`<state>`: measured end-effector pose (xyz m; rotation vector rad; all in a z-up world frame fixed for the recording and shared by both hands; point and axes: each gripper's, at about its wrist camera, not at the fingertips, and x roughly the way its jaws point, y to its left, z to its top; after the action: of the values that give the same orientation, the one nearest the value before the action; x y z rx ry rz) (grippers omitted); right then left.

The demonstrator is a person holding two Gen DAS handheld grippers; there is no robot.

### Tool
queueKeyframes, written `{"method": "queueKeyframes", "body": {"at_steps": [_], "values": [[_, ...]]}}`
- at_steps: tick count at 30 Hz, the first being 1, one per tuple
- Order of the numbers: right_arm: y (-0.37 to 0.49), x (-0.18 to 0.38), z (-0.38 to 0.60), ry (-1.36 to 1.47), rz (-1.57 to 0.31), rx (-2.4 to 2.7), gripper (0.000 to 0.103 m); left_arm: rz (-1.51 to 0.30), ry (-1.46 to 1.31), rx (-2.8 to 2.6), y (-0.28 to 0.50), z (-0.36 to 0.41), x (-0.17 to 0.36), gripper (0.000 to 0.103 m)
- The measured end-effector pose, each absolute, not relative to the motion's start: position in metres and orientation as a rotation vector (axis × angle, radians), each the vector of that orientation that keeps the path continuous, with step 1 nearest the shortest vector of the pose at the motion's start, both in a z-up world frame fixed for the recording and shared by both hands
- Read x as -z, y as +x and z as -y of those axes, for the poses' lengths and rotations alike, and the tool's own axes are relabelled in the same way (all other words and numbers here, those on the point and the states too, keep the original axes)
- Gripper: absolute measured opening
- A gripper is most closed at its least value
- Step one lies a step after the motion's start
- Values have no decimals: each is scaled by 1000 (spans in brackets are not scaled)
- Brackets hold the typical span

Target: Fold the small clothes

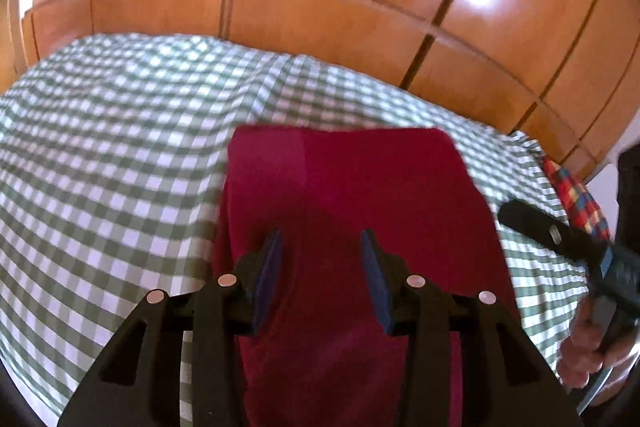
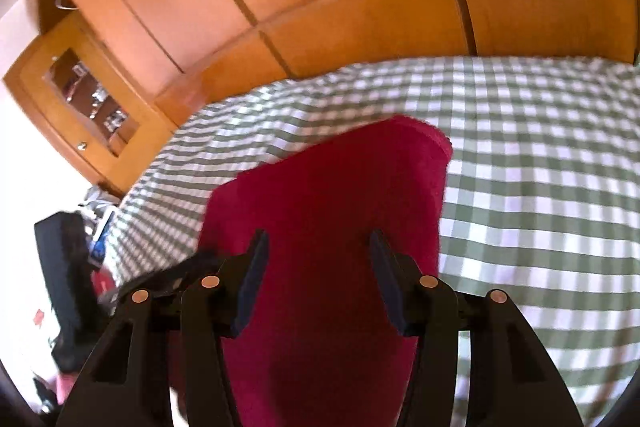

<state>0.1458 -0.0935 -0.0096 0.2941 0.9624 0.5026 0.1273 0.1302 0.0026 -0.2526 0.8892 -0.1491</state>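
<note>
1. I see the left tool (image 1: 320, 243) with its jaws parted and nothing between the pads; the red garment (image 1: 344, 195) lies below it on the bed.
2. The right tool (image 2: 318, 245) is also parted and empty, over the same red garment (image 2: 332, 187).
3. The garment is a folded, roughly rectangular piece of soft, matte, deep red cloth. Its far edge is straight in the left view and rounded at one corner in the right view.
4. The bed cover (image 1: 120, 147) is green-and-white gingham, slightly wrinkled, and spreads on all sides of the garment.
5. A glossy orange-brown wooden wardrobe (image 1: 320, 7) with panel seams stands at the far side.
6. A multicoloured checked cloth (image 1: 576, 195) lies at the bed's right edge, well apart from the garment.
7. A hand (image 1: 584, 347) holding the right tool shows at the right of the left view.
8. A small wooden cabinet (image 2: 80, 107) with a glass-fronted door stands far left.
</note>
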Motion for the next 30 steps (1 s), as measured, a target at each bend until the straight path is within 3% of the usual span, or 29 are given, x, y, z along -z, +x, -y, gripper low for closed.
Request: {"method": "queueKeyframes", "body": {"at_steps": [5,13,17,20,24,30], "values": [[147,30,74,213,-942,-490,51,-879,-223,130,120,-131,26,39],[137,29,75,201,-903,-493,51,-865,-231,98,112,-129,21,38],[130,17,79,203,-884,-513,70,-854,-221,83,105,-129,16,38],[121,9,82,181,-863,-496,77,-846,-211,74,100,-129,11,39],[115,7,93,186,-853,-465,82,-834,-195,43,94,-131,9,46],[123,31,122,314,-939,-464,82,-849,-206,35,87,-141,15,48]]}}
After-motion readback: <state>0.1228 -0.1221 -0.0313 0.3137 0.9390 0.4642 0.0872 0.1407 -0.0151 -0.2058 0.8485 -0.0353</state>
